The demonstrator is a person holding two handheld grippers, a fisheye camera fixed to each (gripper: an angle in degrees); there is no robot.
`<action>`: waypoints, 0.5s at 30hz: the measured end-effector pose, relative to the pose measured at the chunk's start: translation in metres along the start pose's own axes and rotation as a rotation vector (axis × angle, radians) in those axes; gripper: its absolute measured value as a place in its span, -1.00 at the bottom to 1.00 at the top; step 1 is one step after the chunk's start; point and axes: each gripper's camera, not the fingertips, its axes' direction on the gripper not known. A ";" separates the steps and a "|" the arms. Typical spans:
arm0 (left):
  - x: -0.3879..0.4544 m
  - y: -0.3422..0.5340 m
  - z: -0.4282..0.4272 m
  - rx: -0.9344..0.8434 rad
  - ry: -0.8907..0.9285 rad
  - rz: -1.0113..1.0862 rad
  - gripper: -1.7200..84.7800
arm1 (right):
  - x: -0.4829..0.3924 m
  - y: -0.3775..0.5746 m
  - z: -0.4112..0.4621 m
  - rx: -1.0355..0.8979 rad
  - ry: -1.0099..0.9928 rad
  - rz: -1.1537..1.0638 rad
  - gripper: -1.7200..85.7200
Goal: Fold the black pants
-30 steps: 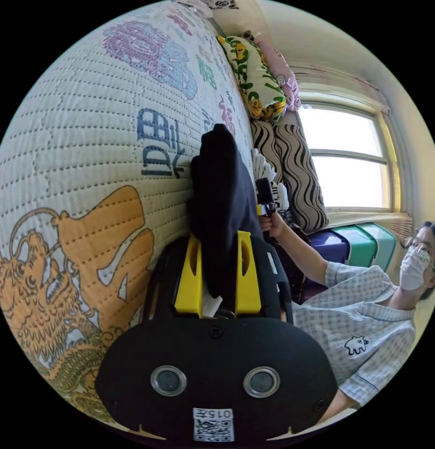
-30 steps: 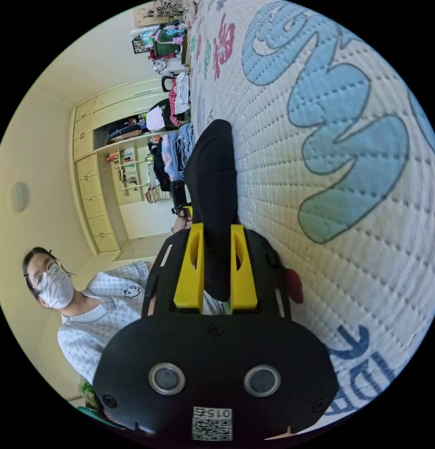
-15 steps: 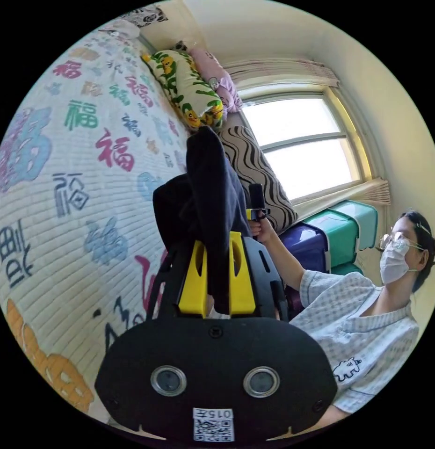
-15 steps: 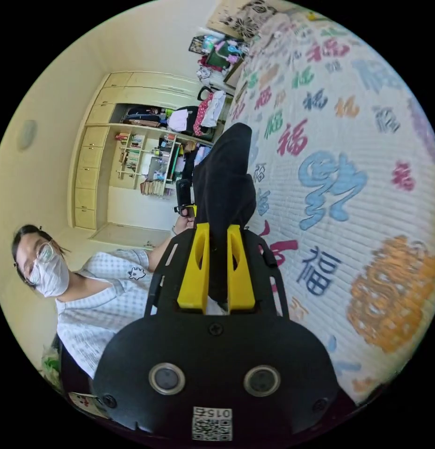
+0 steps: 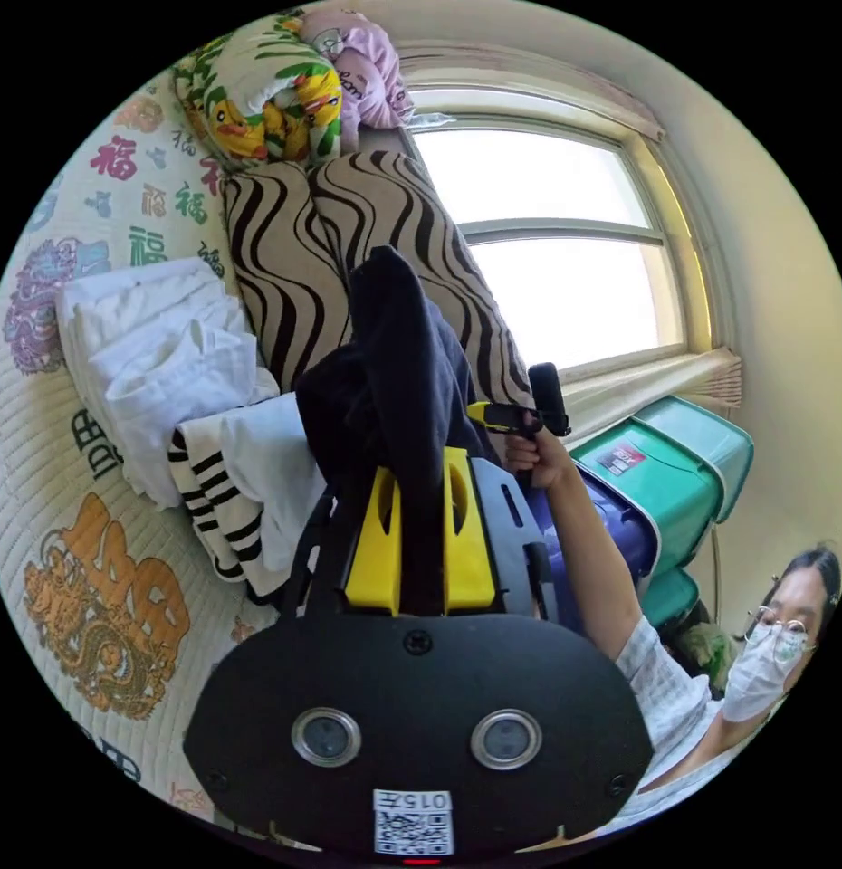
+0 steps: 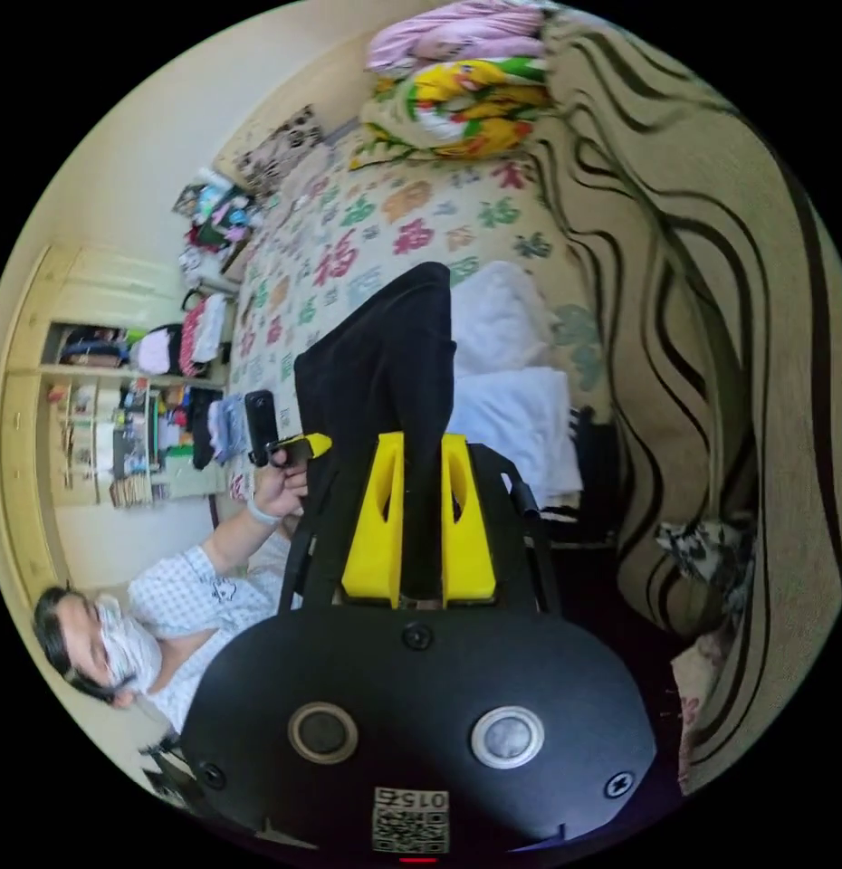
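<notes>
- Since a second ago I've swung both cameras off the printed quilt [image 5: 104, 579] toward the striped cushions [image 5: 294, 262] and white laundry pile [image 5: 167, 362].
- Left gripper [image 5: 419, 534] and right gripper [image 6: 419, 525] each clamp the black pants [image 5: 394, 380], bunched and held aloft.
- Risk: dropping them onto the pile would tangle them.
- The hem and the pants' full length are hidden.

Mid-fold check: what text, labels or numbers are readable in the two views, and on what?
"福": printed many times, in many colours, on the quilted cream bedspread.
Red label on the green plastic storage bin: too small and blurred to read.
White code sticker at the bottom of the left gripper view: characters too small to read reliably.
</notes>
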 end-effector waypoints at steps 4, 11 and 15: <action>-0.027 0.007 0.038 -0.086 -0.162 -0.103 -0.78 | -0.004 -0.013 0.038 -0.194 0.381 0.158 -0.79; 0.004 0.019 0.024 -0.016 -0.164 -0.074 -0.74 | -0.096 -0.018 0.014 -0.239 0.678 0.062 -0.81; 0.036 0.040 -0.038 0.073 -0.149 -0.024 -0.74 | -0.155 -0.009 -0.005 -0.227 0.748 0.027 -0.81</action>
